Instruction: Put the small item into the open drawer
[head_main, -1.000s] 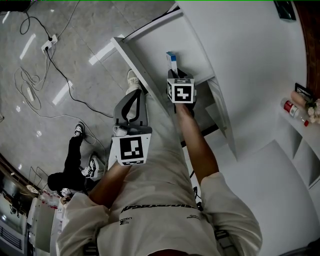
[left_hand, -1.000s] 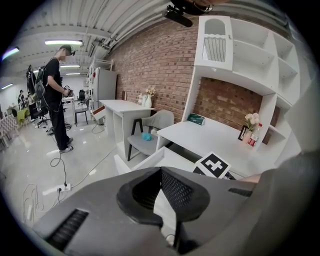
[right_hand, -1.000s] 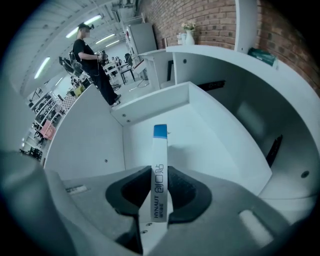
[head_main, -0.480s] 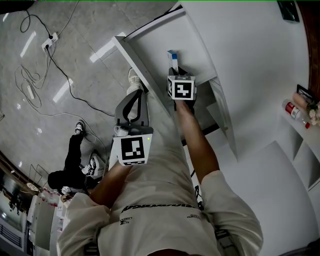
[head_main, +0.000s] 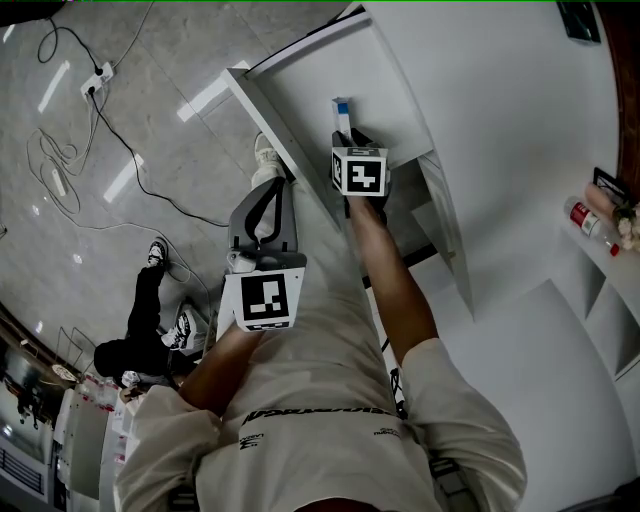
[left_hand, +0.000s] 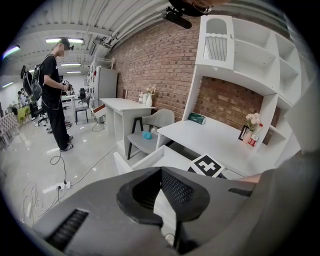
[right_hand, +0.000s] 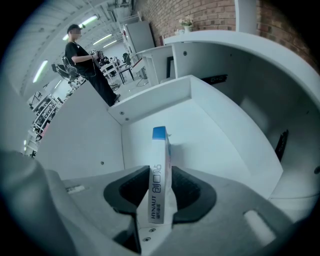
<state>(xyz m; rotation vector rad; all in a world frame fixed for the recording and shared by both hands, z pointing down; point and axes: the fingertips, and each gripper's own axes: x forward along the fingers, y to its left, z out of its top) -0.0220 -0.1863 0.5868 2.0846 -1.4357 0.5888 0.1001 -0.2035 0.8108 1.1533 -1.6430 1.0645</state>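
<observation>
The big white drawer (head_main: 310, 85) is pulled open. The left gripper (head_main: 264, 205) hangs near the person's tummy, its jaws closed with nothing in them. The right gripper (right_hand: 161, 176) is over the drawer, and its jaws are opening. The small box (right_hand: 159, 142), white with a blue top, stands between them and touches both pads.
</observation>
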